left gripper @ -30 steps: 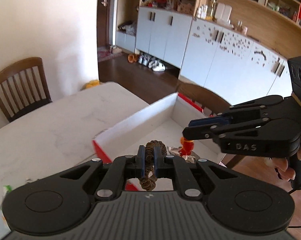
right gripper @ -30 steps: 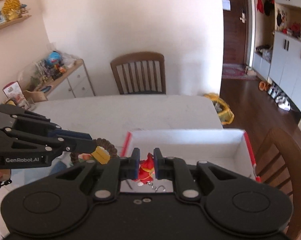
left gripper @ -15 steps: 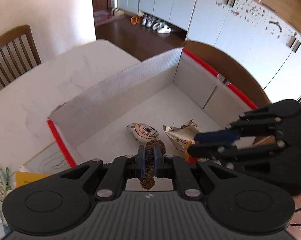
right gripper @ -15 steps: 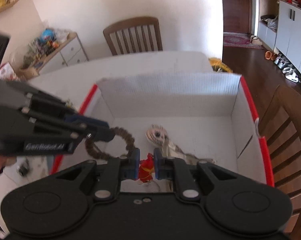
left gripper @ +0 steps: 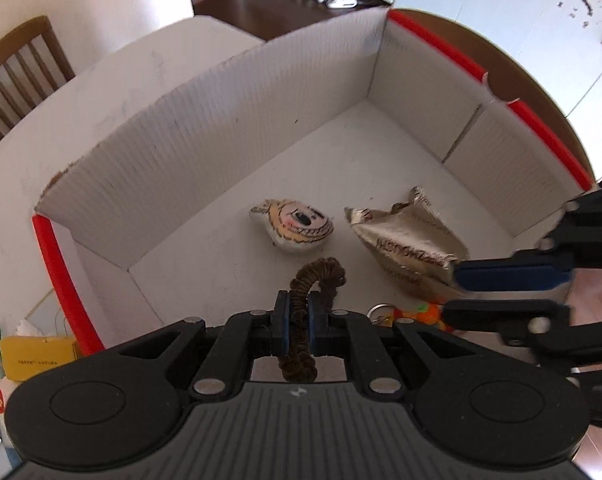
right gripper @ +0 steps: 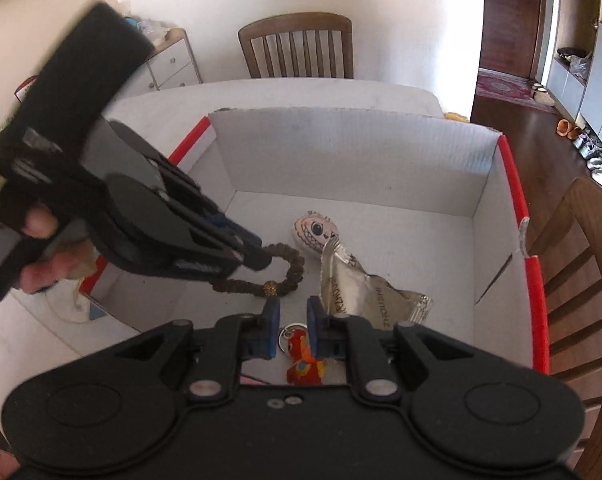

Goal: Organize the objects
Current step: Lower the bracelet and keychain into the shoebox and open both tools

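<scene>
A white cardboard box (left gripper: 221, 120) with a red rim stands open on the table. On its floor lie a small face-printed pouch (left gripper: 293, 226) and a crumpled silver snack packet (left gripper: 405, 240). My left gripper (left gripper: 297, 312) is shut on a brown bead bracelet (left gripper: 321, 272), which hangs low inside the box. In the right wrist view the left gripper (right gripper: 257, 258) reaches in from the left with the bracelet (right gripper: 289, 276) looping from its tips. My right gripper (right gripper: 293, 320) is shut on a red toy keychain (right gripper: 305, 360) just above the box floor (right gripper: 381, 220), beside the packet (right gripper: 365, 292). From the left wrist the right gripper (left gripper: 449, 288) enters at the right.
The box sits on a white table (left gripper: 141, 68). A yellow carton (left gripper: 37, 356) and small packets lie outside its left wall. Wooden chairs stand at the far side (right gripper: 297, 46) and close to the box's right wall (right gripper: 581, 260). A hand (right gripper: 37, 240) holds the left gripper.
Both grippers have sunk from above the rim down into the box and tipped more steeply downward. The pouch and packet on the floor came into view. Both grips are unchanged.
</scene>
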{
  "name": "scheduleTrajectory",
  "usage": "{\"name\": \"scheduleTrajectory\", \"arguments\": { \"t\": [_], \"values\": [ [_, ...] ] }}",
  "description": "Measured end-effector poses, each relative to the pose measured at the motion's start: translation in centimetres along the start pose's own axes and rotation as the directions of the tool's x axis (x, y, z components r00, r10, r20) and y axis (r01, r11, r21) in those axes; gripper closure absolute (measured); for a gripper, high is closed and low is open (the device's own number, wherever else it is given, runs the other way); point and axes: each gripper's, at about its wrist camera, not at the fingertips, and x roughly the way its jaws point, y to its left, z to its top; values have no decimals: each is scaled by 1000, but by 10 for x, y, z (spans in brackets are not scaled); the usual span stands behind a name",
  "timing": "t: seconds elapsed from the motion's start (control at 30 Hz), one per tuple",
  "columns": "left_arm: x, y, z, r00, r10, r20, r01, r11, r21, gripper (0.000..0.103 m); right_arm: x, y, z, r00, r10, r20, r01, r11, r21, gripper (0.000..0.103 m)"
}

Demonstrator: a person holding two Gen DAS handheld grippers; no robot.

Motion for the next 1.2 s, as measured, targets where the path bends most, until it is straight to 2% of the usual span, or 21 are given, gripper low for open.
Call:
{"name": "scheduleTrajectory", "arguments": {
  "t": [0.27, 0.57, 0.63, 0.83, 0.97, 1.03, 1.2],
  "values": [
    [8, -1, -1, 999, 7, -39, -7, 1000, -12, 95, -15, -10, 0, 999, 27, 17, -28, 999, 29, 83],
    [2, -4, -2, 1000, 7, -28, -8, 999, -34, 93, -29, -23, -1, 999, 9, 39, -11, 998, 61, 78],
    [-2, -5, -3, 1000, 1, -21, -2, 999, -41, 93, -32, -26, -2, 999, 5, 38, -8, 998, 70, 74],
    [-15, -7, -6, 1000, -3, 13, 3, 999, -43, 85, -40, -29, -3, 998, -13, 64, 8, 996, 88, 62],
    [-31, -8, -11, 997, -9, 74, 11, 1000, -29, 78, -47, -29, -4, 996, -18, 84, 10, 995, 96, 55],
    [-38, -8, -13, 995, -18, 97, 21, 999, -36, 77, -50, -29, -5, 995, -17, 97, 7, 995, 99, 48],
    [-63, -5, -23, 985, -37, 166, 47, 997, -54, 77, -60, -24, -6, 993, -20, 120, 8, 995, 104, 42]
  ]
}}
